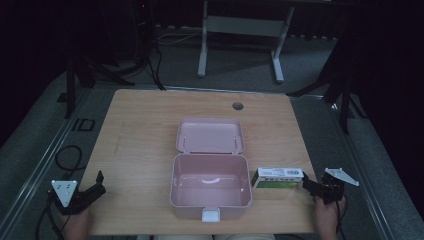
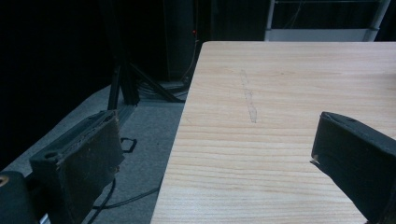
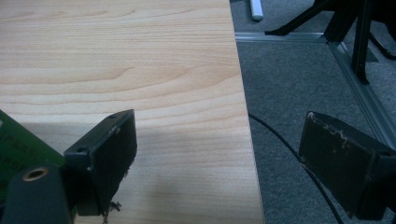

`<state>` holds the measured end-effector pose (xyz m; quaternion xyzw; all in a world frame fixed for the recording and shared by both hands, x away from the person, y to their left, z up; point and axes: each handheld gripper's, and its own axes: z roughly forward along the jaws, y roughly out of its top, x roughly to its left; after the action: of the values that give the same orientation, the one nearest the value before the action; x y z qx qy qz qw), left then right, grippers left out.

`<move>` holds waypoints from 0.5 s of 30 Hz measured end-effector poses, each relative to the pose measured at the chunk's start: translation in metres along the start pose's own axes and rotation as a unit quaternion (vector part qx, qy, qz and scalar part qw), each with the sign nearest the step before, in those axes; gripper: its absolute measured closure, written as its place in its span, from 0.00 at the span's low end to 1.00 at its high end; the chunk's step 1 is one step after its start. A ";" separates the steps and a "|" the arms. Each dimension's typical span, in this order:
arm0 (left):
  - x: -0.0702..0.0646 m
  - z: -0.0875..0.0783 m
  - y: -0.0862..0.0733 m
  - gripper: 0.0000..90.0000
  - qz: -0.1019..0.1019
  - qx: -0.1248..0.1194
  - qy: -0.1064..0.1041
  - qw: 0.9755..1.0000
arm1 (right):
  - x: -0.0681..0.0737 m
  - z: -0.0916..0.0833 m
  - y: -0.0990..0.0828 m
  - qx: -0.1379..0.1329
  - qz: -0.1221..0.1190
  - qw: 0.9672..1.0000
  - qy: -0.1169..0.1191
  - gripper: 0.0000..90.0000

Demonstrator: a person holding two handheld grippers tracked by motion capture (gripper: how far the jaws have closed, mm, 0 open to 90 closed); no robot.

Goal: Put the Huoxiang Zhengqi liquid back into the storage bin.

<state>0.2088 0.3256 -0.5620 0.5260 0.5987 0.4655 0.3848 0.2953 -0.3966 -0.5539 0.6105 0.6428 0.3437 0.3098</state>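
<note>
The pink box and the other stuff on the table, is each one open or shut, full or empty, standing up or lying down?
Pink box: open, empty inside.
Lid: swung back, lying flat on the table.
Green carton: lying on its side, right of the box, shut as far as I can tell.
Left gripper: open, holding nothing.
Right gripper: open, holding nothing, just beside the carton.

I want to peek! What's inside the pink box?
The open pink box looks empty: a bare pink floor with a pale curved mark. Its near wall hides the strip of floor just behind it. The green-and-white carton sits outside, on the table.
</note>
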 end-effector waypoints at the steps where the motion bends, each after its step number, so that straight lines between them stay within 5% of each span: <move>1: 0.000 0.000 0.000 0.02 0.000 0.000 0.000 1.000 | 0.000 0.001 0.000 0.003 0.001 1.000 0.000 0.12; 15: 0.000 0.000 0.000 0.02 0.003 0.000 -0.005 1.000 | -0.002 -0.001 0.000 0.008 0.000 1.000 0.013 0.12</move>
<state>0.2087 0.3255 -0.5619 0.5302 0.5955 0.4639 0.3861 0.2949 -0.3986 -0.5533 0.6089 0.6494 0.3460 0.2964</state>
